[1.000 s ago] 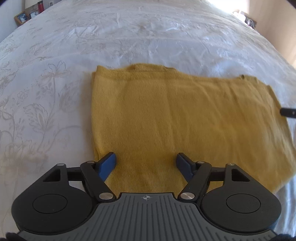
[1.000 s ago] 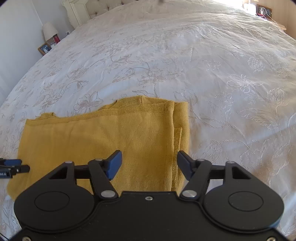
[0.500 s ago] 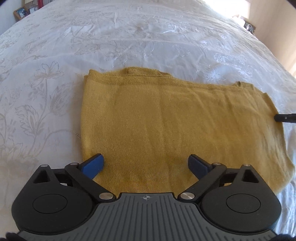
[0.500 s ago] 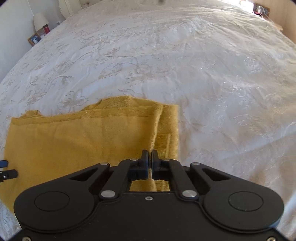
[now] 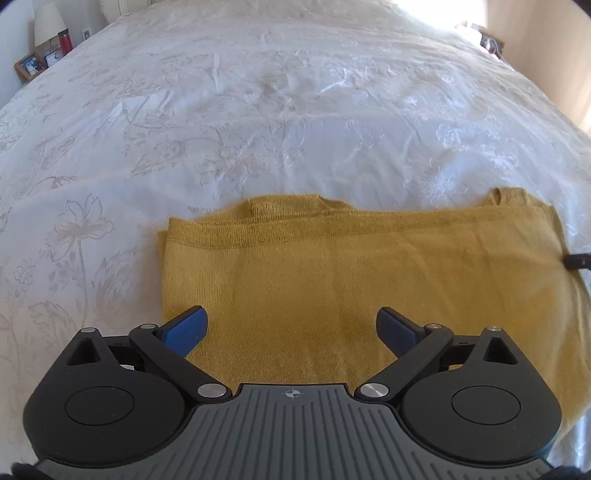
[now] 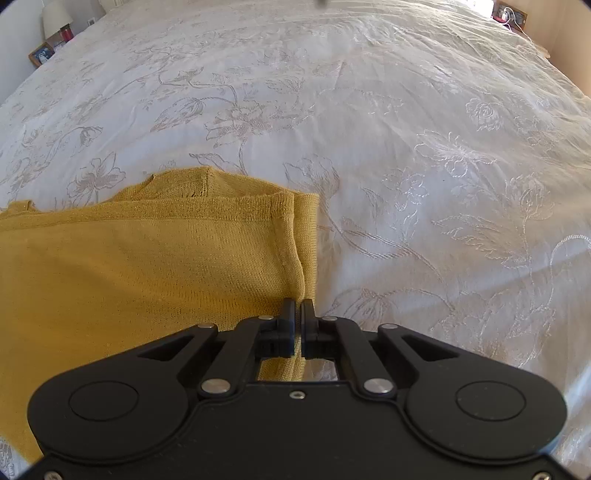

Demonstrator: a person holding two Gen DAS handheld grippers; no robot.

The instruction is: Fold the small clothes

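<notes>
A mustard-yellow knit garment [image 5: 351, 280] lies flat and folded on the white bed; it also shows in the right wrist view [image 6: 147, 273]. My left gripper [image 5: 291, 328] is open, its blue fingers spread over the garment's near left part, holding nothing. My right gripper [image 6: 298, 314] is shut on the garment's near right edge, cloth pinched between its fingers. A dark tip of the right gripper [image 5: 578, 261] shows at the garment's right edge in the left wrist view.
A white embroidered bedspread [image 5: 295, 110] covers the whole bed [image 6: 406, 147]. A nightstand with a lamp [image 5: 48, 22], a red bottle and a picture frame [image 5: 31, 64] stands far left. A socket with cables [image 6: 508, 14] is at the far right.
My right gripper closed on the garment's right edge and stays shut on it. My left gripper opened wider and dropped lower, nearer the garment's near left corner.
</notes>
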